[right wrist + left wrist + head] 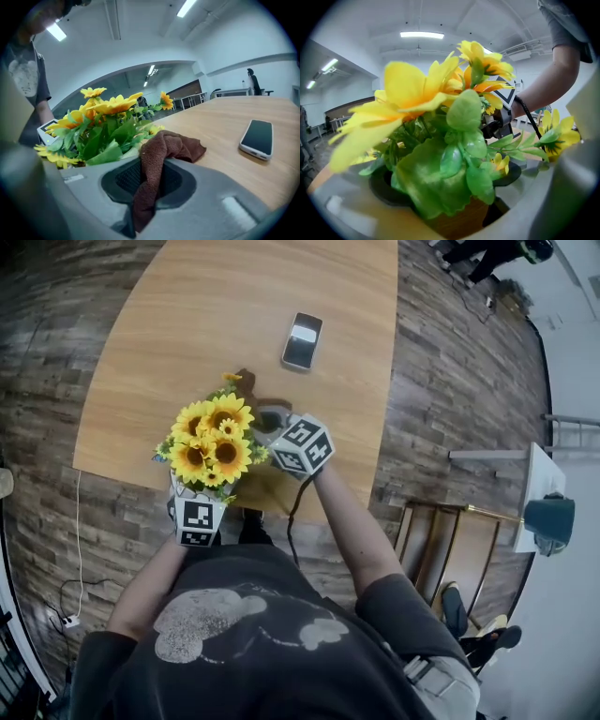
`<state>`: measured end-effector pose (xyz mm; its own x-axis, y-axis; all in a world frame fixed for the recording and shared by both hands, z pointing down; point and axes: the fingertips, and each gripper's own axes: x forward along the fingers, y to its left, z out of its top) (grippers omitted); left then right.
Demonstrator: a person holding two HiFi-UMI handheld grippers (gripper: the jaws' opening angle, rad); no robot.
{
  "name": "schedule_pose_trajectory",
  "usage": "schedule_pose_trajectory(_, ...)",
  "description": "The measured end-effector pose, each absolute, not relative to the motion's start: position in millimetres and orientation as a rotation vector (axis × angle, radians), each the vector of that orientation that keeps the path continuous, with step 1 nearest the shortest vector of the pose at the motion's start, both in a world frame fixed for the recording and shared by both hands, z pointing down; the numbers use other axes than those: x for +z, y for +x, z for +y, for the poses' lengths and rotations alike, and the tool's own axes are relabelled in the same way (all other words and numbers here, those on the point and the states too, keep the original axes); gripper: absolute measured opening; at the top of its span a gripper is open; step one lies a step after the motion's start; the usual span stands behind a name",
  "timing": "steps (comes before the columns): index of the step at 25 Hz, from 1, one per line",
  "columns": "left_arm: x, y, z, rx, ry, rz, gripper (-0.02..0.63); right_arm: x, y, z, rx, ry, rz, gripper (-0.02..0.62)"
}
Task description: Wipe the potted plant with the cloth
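Potted plant [211, 442] sits at the near edge of the worktop [234, 306], pot clamped btwn the jaws of your left hand-held gripper [454, 220]. Right hand-held gripper [147, 183] pinches the brown cloth [171, 143], just beside the leaves. Step looks like the wipe approach; can't confirm cloth-leaf contact. Next: bring cloth onto foliage w/ light strokes, hold the pot steady so it doesn't tip. Phone [302, 340] is well apart.

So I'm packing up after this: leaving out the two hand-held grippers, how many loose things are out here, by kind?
potted plant: 1
cloth: 1
phone: 1
Total: 3
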<state>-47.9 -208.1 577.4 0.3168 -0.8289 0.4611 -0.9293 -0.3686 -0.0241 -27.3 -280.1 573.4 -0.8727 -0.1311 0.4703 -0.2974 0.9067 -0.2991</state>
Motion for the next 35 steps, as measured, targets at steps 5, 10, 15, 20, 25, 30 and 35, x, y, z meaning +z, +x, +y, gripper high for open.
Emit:
schedule_pose_trajectory(5, 577.8, -51.2, -218.0, 0.589, 2.455, -1.471, 0.514, 574.3, -13.3, -261.5, 0.541, 0.406, -2.613, 0.055)
schedule_pose_trajectory(10, 579.1, -54.2, -222.7, 0.593, 2.572, -1.337, 0.514, 574.7, -7.3, -233.2, 0.532, 0.443, -2.599, 0.057)
schedule_pose_trajectory(15, 579.1, -54.2, -223.0, 0.579, 2.67, -1.196, 0.512, 574.4, -7.7, -202.9, 0.455, 0.385, -2.557, 0.057)
schedule_pose_trajectory(20, 578.1, -52.7, -218.2, 0.6, 2.766, -1.029, 0.512, 567.9, -11.3, -183.7, 0.444, 0.365, -2.548, 0.057)
schedule_pose_trajectory(25, 579.6, -52.1, -215.5, 0.675, 2.844, -0.84, 0.517, 567.7, -18.0, -170.7, 0.485, 0.378, -2.545, 0.057)
schedule_pose_trajectory(30, 581.5, -61.3, -219.7, 0.701, 2.828, -0.853, 0.526, 564.7, -28.6, -166.1, 0.521, 0.403, -2.551, 0.057)
schedule_pose_trajectory(35, 588.2, -89.7, -209.3, 0.7, 2.697, -0.954, 0.551, 561.3, -46.8, -157.0, 0.543, 0.366, -2.56, 0.057)
